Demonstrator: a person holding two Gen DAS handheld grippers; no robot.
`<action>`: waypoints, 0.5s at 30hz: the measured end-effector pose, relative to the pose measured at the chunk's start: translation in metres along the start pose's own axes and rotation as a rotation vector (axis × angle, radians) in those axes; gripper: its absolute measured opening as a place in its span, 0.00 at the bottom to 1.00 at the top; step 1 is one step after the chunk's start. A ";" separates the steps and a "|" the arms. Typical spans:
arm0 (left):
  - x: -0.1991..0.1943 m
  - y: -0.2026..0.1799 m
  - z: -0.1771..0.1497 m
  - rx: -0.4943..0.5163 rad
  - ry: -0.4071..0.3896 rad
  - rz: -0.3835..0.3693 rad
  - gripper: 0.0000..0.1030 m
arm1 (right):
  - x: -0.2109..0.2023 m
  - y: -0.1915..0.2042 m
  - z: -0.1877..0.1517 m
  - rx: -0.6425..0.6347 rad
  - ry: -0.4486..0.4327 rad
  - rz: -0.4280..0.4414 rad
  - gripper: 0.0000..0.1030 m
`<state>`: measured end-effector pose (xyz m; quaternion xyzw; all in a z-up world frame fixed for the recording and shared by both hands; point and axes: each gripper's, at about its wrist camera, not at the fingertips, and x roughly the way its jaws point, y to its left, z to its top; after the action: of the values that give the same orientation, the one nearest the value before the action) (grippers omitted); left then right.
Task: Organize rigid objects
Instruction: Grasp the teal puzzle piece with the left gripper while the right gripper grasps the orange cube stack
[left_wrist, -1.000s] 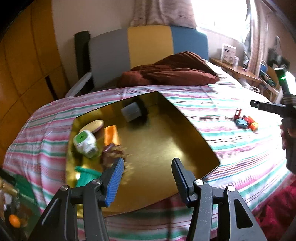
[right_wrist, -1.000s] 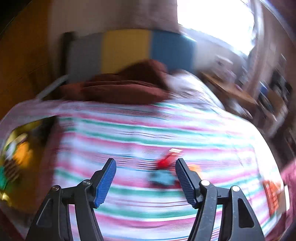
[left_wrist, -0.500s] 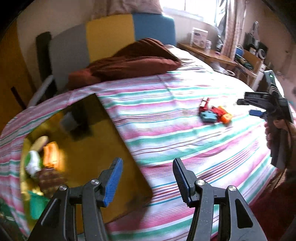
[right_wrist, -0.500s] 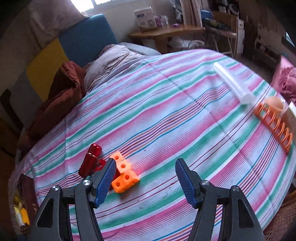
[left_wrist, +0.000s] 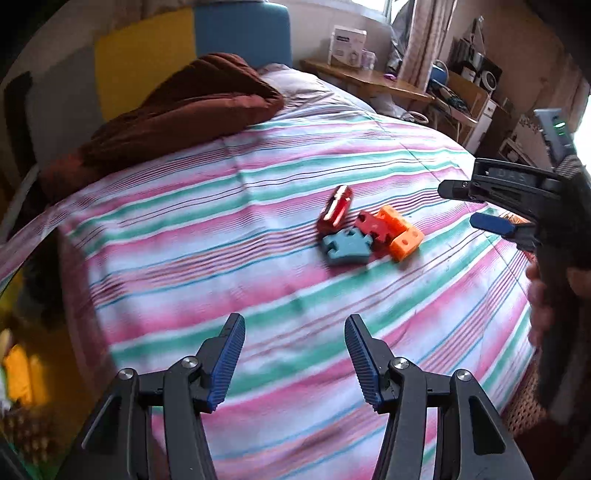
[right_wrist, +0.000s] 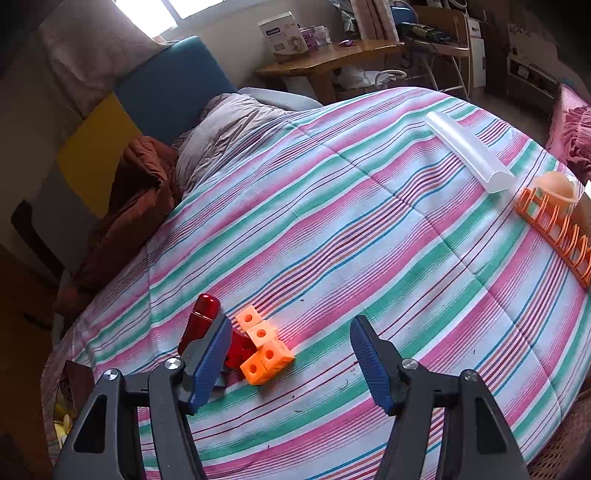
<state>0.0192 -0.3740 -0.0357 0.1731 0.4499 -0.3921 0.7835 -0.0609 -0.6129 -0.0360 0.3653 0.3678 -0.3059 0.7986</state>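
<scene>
Surrounding toy cluster (left_wrist: 369, 232): bare striped bedspread (left_wrist: 229, 266) everywhere.

A glossy red capsule-shaped piece (right_wrist: 200, 320) lies tilted on the striped bedspread. An orange block of linked cubes (right_wrist: 264, 350) and a flat teal jigsaw-shaped piece (left_wrist: 345, 251) lie touching beside it.

Both wrist cameras look steeply down along their fingers at the striped bedspread (left_wrist: 258, 236); the left sits farther back, the right close above, both sharing the orange blocks (right_wrist: 264, 350)
</scene>
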 end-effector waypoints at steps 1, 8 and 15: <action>0.008 -0.007 0.006 0.012 0.006 -0.007 0.56 | 0.001 0.000 0.000 0.004 0.004 0.006 0.65; 0.052 -0.036 0.033 0.071 0.026 -0.032 0.67 | 0.004 -0.003 0.002 0.030 0.021 0.030 0.65; 0.095 -0.042 0.055 0.081 0.053 -0.004 0.65 | 0.005 -0.003 0.003 0.035 0.026 0.039 0.65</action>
<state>0.0454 -0.4784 -0.0828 0.2142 0.4548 -0.4066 0.7629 -0.0595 -0.6184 -0.0394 0.3900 0.3655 -0.2919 0.7931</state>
